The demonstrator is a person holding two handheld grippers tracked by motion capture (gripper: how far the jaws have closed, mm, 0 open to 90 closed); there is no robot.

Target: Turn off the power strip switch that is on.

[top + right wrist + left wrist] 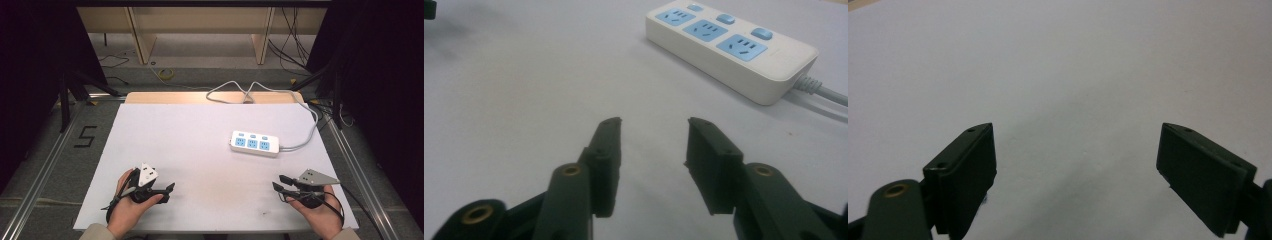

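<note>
White power strip (254,143) lying right of centre, long axis running left-right, cord (301,145) trailing right. Sitting far-left of right gripper (278,182), nearer than left gripper (169,192). Both hovering parted, gripping nothing, over table (175,130).

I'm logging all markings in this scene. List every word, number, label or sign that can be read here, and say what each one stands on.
"5" – a dark figure marked on the grey floor left of the table, in the high view.
The power strip: no brand or lettering can be made out on its white body or blue sockets; any fine print is too small to read.
The left gripper and right gripper: no readable marks.
</note>
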